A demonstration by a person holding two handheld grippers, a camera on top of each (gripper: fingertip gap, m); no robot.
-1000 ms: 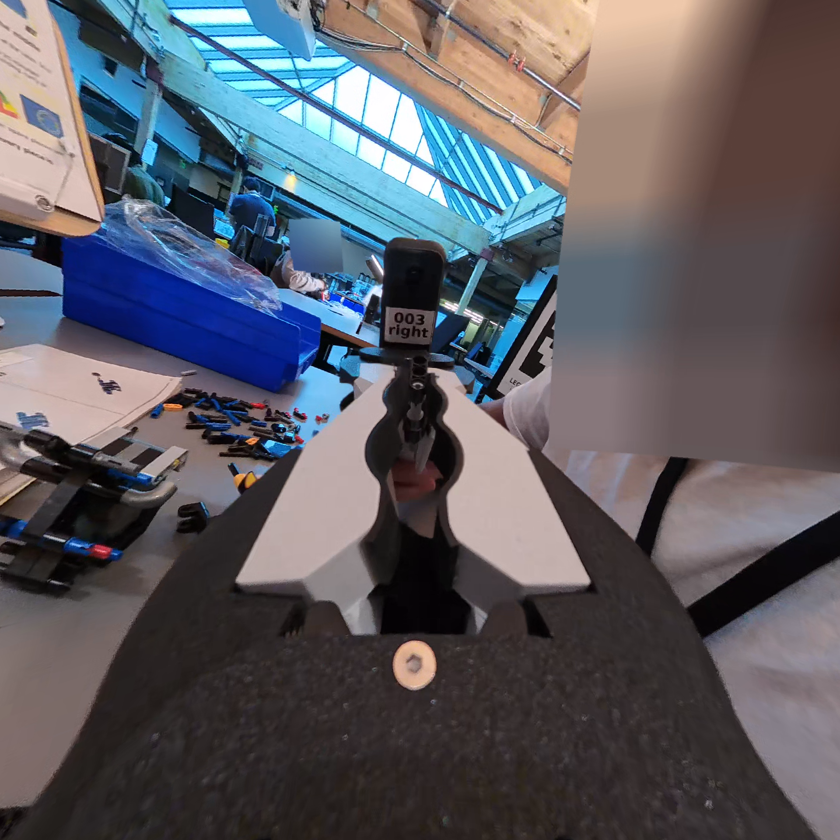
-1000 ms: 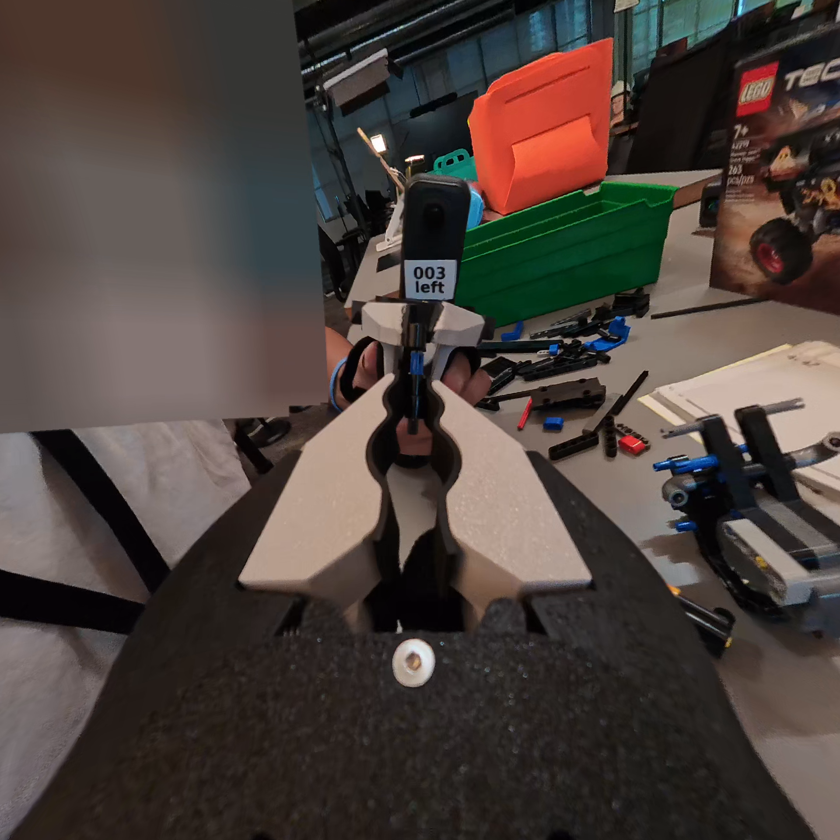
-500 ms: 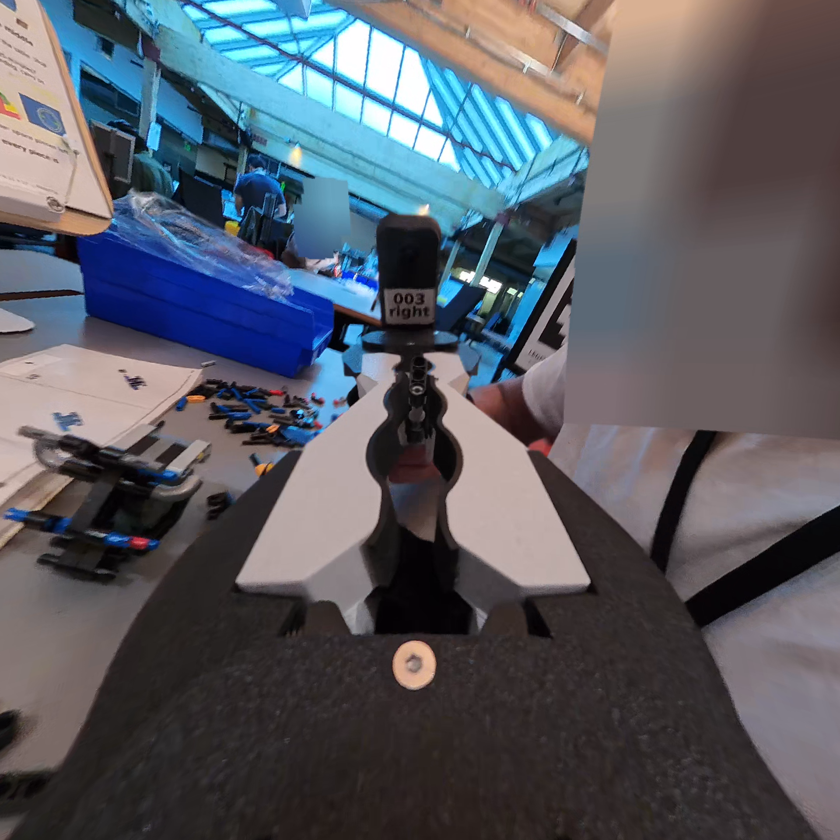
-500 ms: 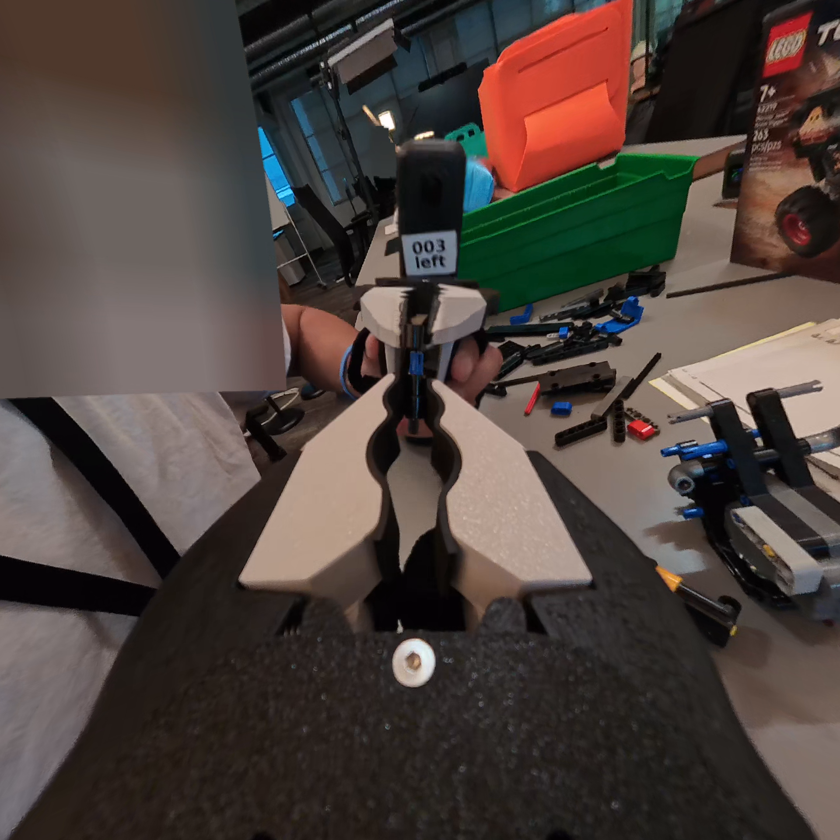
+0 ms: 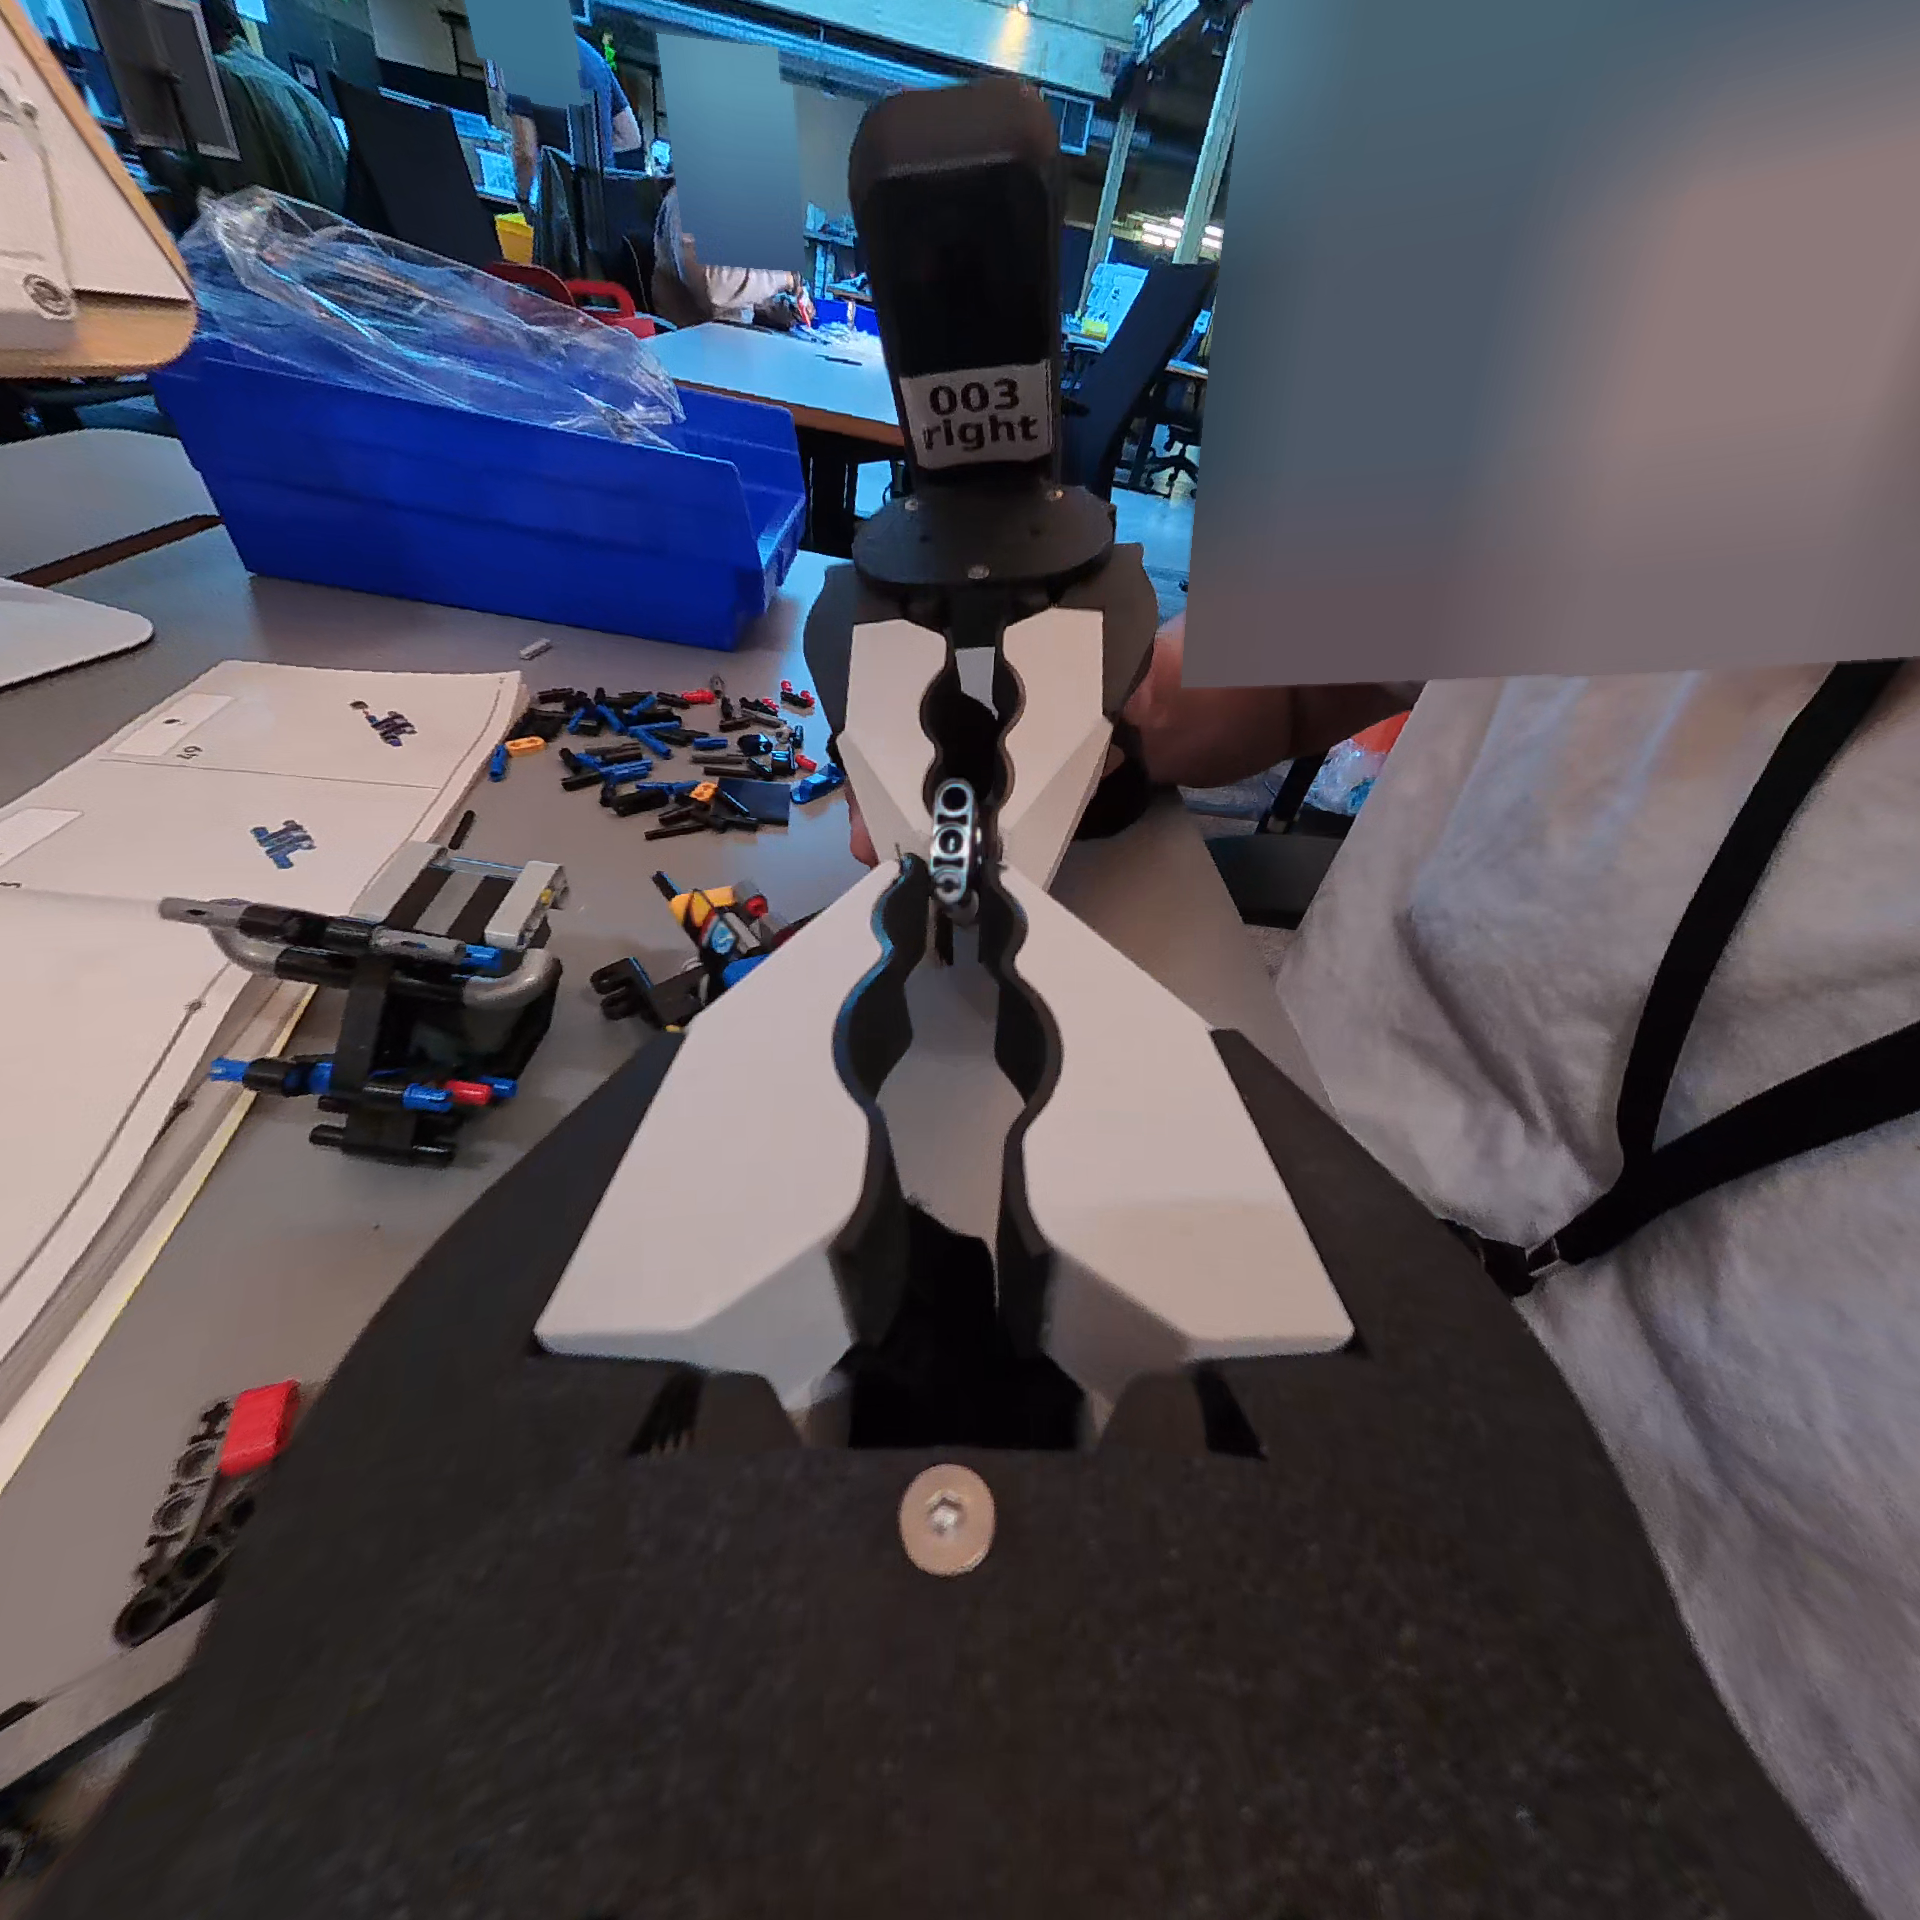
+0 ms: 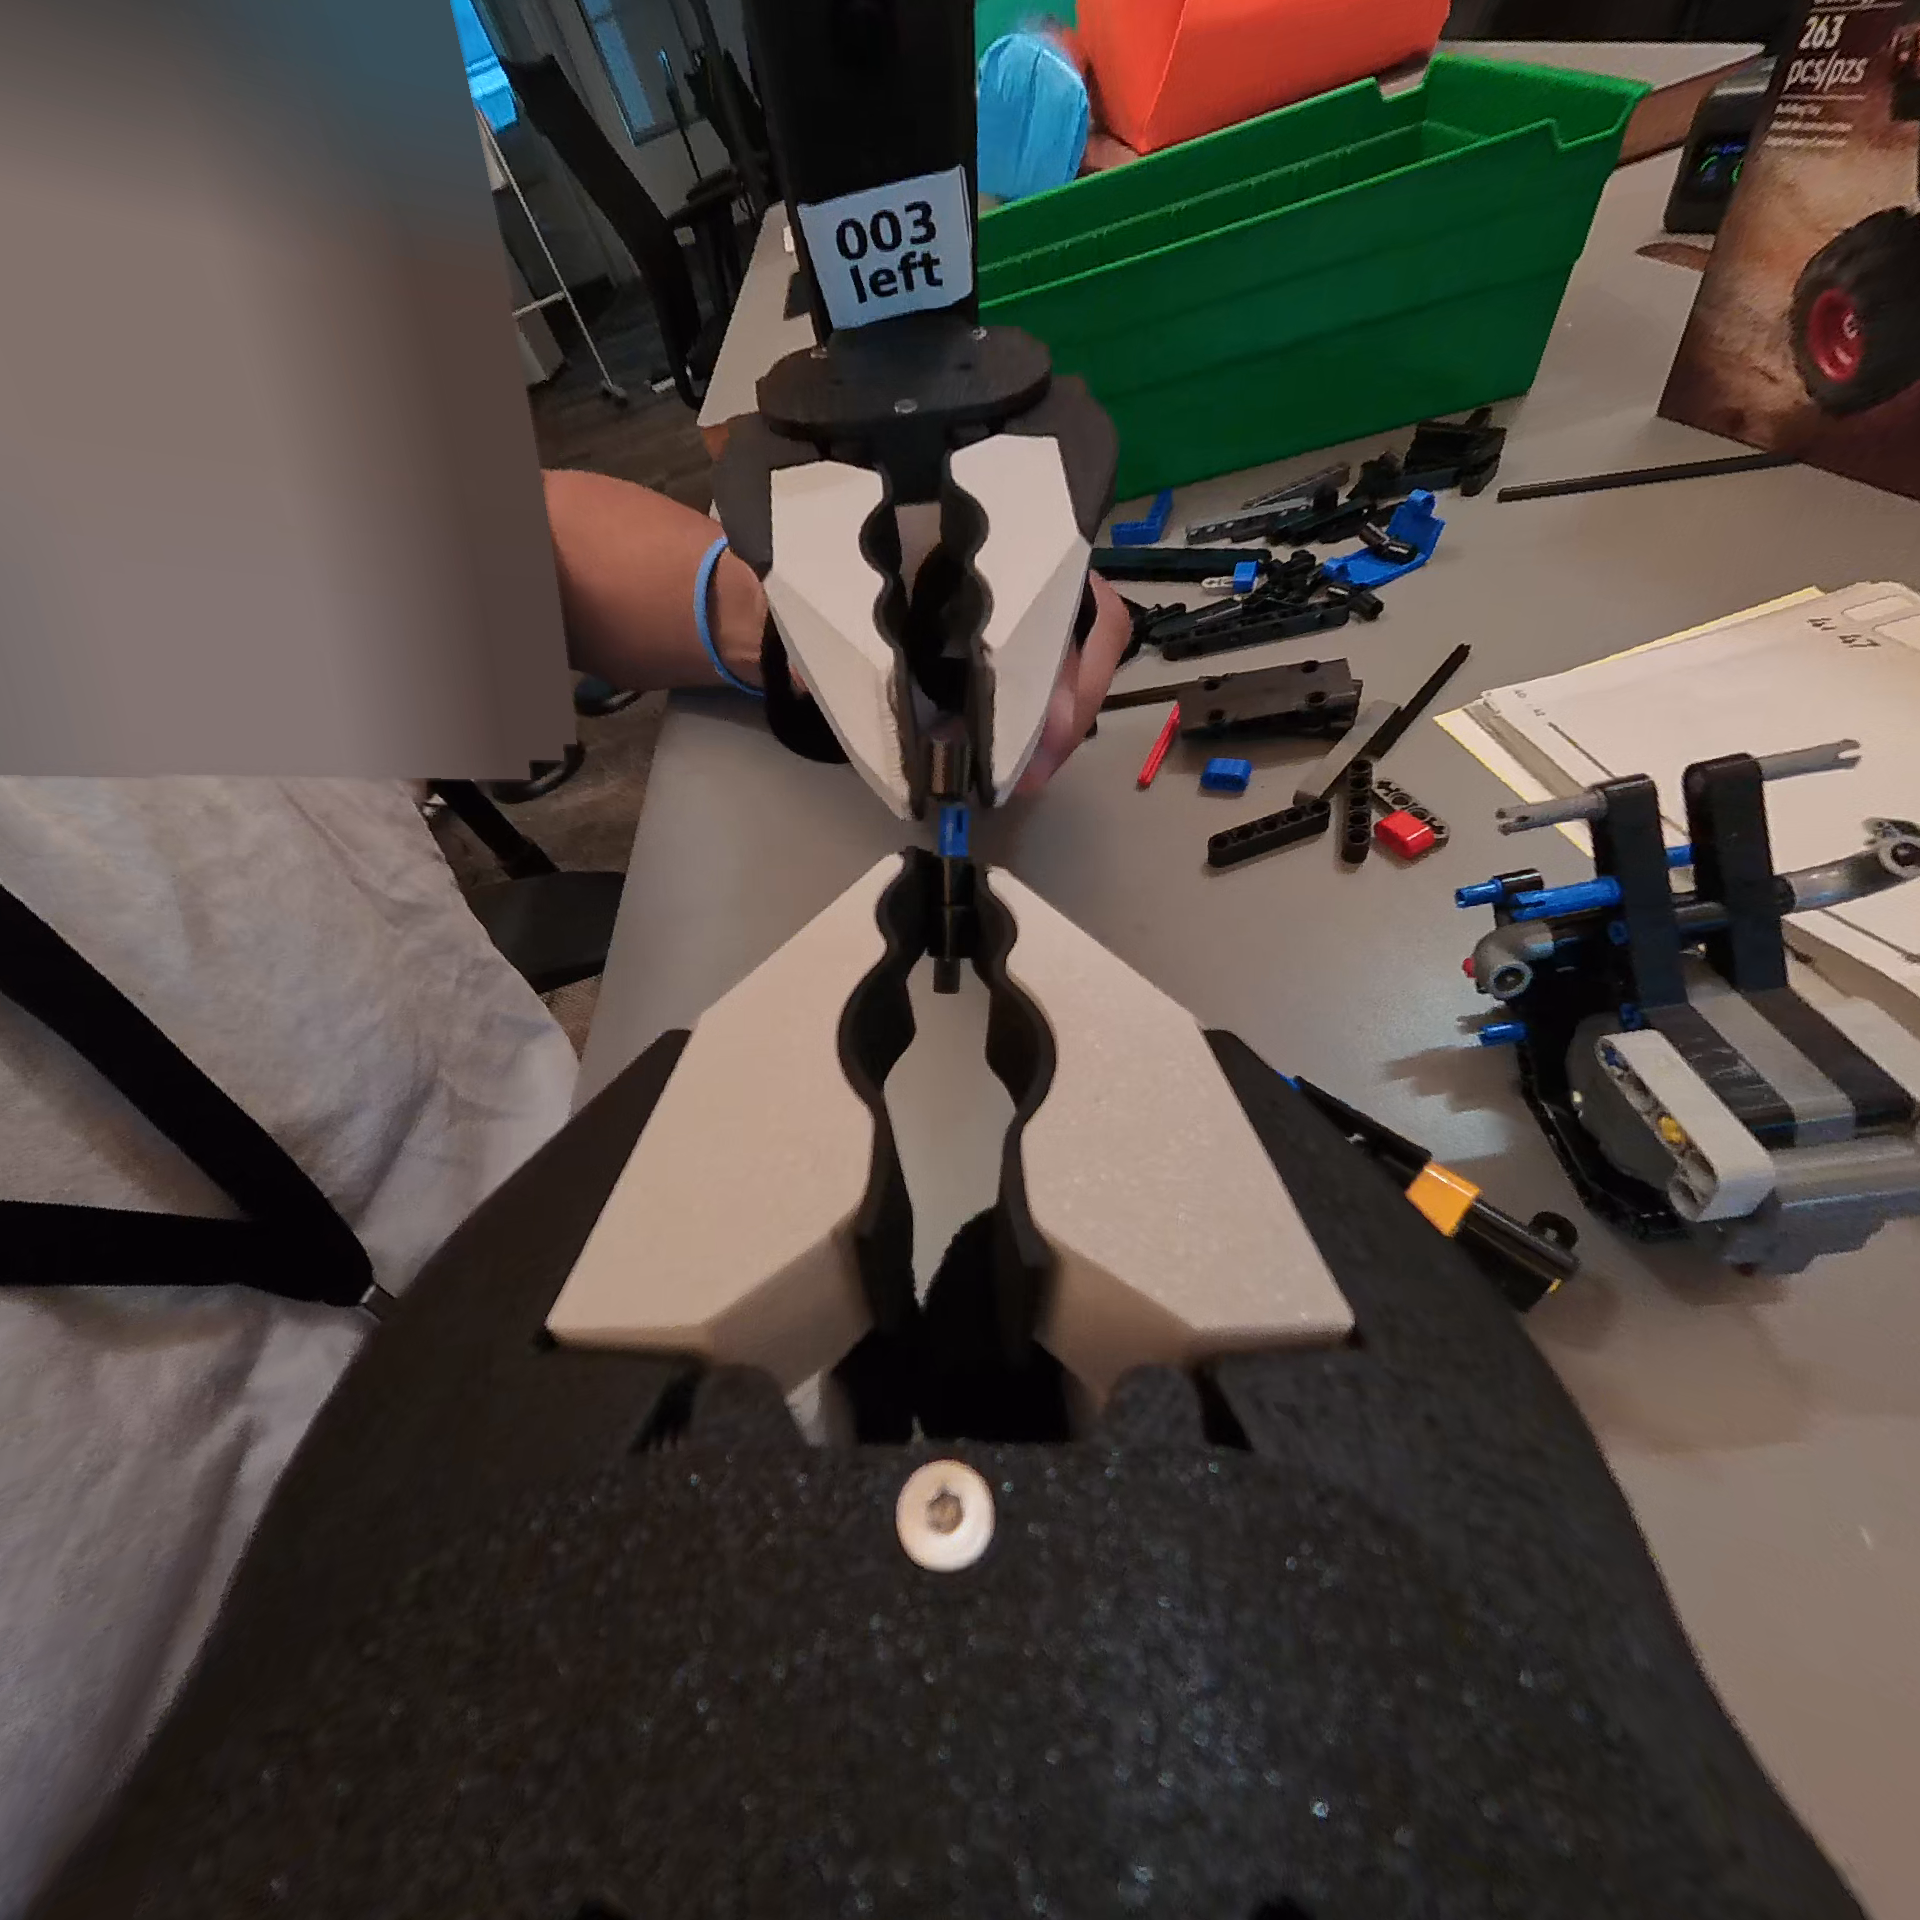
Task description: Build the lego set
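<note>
My two grippers meet tip to tip above the table's near edge. My left gripper [image 5: 940,899] is shut on a small blue and black pin [image 6: 954,831], whose blue end sticks out of its tips in the right wrist view [image 6: 940,790]. My right gripper [image 6: 948,883] is shut on a short black beam with holes [image 5: 951,847], seen edge-on in its own view [image 6: 949,925]. The pin's blue end touches the beam's end. The partly built black, grey and blue model [image 5: 395,997] stands on the table [image 6: 1704,1039], apart from both grippers.
Loose parts lie scattered behind [image 5: 665,758] [image 6: 1278,592]. Instruction booklets [image 5: 260,769] [image 6: 1714,707] lie beside the model. A blue bin [image 5: 499,520], a green bin [image 6: 1299,270] and the set's box [image 6: 1829,260] stand at the back. A person's torso is close by. My two grippers' fingertips are within a few centimetres of each other.
The two grippers have closed the gap between them until their tips meet, pin against beam. Both views have tilted down toward the table.
</note>
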